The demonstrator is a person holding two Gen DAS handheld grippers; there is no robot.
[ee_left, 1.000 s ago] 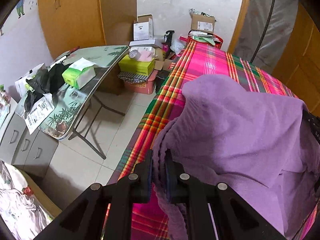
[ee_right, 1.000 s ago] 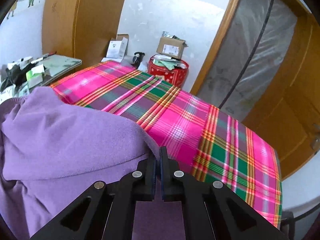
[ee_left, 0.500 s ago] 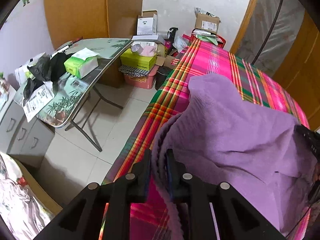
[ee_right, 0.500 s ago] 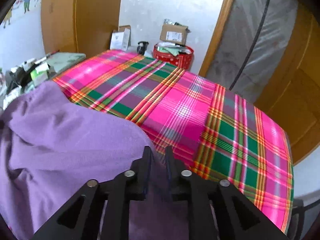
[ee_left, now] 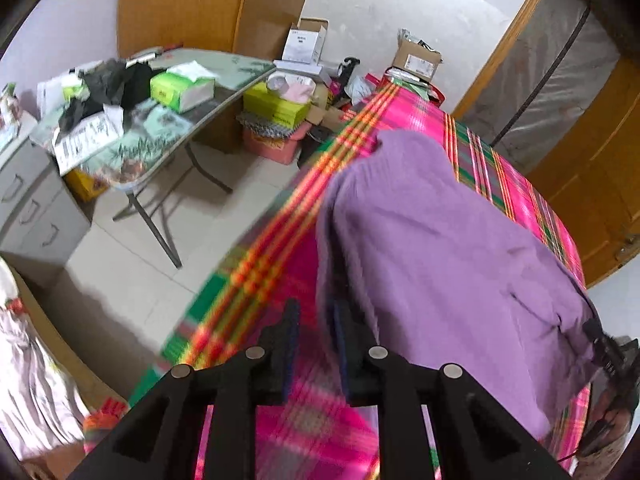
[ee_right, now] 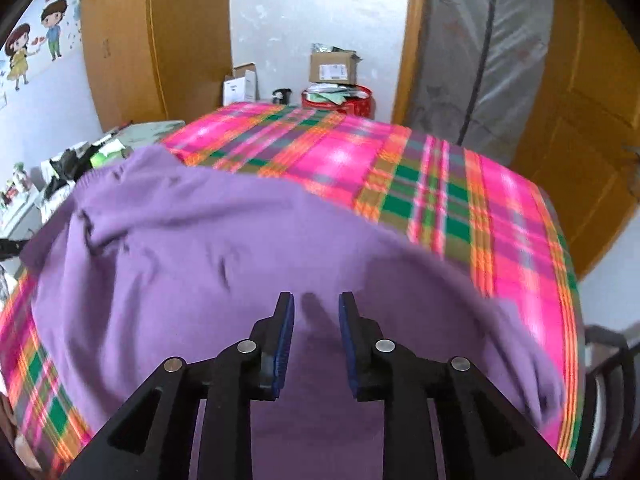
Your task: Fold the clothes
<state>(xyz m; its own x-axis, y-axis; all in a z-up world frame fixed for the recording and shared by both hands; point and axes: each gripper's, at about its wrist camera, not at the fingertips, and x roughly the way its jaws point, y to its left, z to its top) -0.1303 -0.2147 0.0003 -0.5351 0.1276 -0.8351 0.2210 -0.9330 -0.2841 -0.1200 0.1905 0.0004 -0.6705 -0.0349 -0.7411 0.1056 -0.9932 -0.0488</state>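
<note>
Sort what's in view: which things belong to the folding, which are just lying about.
For the folding: purple garment, plaid bedspread, left gripper, right gripper.

Lying about: tissue box, folding table, yellow box, cardboard box, red tin.

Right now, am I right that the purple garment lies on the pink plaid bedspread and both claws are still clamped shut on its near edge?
Not quite. The purple garment does lie on the pink plaid bedspread, but neither claw grips it. The right wrist view shows the right claw open with cloth lying flat beyond it, and the left wrist view shows the left claw open with the hem free.
</note>
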